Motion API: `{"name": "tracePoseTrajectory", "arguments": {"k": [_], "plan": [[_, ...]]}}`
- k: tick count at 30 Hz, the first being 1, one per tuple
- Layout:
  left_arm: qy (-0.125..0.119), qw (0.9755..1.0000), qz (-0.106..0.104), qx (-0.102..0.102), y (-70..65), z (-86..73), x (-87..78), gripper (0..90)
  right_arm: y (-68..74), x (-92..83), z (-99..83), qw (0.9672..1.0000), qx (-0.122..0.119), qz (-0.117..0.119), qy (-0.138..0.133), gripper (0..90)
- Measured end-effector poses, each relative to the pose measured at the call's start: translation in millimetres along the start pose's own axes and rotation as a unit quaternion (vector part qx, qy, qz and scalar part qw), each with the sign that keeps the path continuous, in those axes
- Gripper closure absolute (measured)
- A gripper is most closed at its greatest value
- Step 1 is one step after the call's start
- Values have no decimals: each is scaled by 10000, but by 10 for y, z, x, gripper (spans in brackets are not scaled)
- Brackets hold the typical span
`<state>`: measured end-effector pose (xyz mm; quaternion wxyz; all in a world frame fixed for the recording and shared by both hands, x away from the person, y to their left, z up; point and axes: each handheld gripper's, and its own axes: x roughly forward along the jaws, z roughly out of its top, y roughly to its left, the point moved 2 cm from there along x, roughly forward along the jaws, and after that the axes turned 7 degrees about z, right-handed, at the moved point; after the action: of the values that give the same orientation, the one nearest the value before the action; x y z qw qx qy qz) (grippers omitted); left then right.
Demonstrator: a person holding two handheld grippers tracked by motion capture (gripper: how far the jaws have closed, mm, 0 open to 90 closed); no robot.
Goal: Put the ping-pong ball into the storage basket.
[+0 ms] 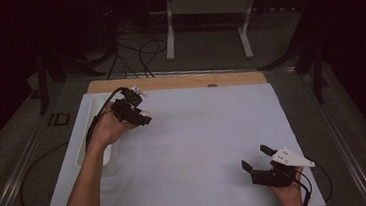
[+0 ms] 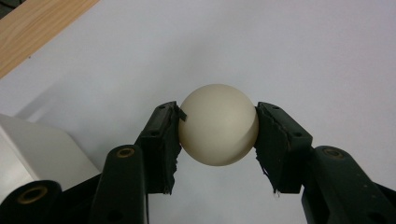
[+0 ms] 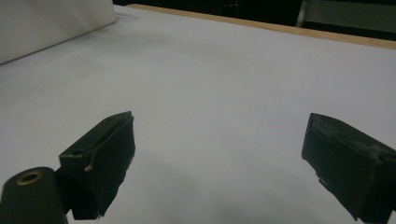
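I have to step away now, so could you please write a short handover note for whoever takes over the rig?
Left gripper: shut on the white ball, held above the white table, beside the white tray.
Right gripper: open, holding nothing, near the table's right front corner.
Done: ball picked up.
Left: probably setting the ball down; the destination is not evident.

Dim overall: the white-topped wooden table is evenly, softly lit from above, its surroundings nearly black; shadows faint, no glare, slight graininess.
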<state>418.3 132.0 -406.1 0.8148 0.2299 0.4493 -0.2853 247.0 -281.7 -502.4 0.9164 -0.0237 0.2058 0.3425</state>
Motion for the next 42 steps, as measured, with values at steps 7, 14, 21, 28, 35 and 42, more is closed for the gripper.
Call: {"name": "tracePoseTrajectory", "arguments": {"k": [7, 14, 21, 28, 35, 42], "plan": [[3, 10000, 21, 17, 10, -7, -10, 512, -1, -3, 1, 10000, 0, -5, -7, 91], [18, 10000, 38, 24, 24, -17, -28, 512, -2, -6, 1, 10000, 2, -8, -11, 91], [23, 10000, 54, 27, 44, -31, -50, 512, 0, -6, 2, 10000, 4, -2, -11, 91], [27, 10000, 60, -1, 55, -44, -62, 512, 0, -4, 1, 10000, 0, -2, -6, 91], [28, 10000, 82, -16, 75, -55, -82, 512, 1, -4, 1, 10000, -3, -3, -4, 91], [13, 9999, 110, -50, 87, -69, -99, 512, 1, -3, 0, 10000, -10, 3, 3, 91]]}}
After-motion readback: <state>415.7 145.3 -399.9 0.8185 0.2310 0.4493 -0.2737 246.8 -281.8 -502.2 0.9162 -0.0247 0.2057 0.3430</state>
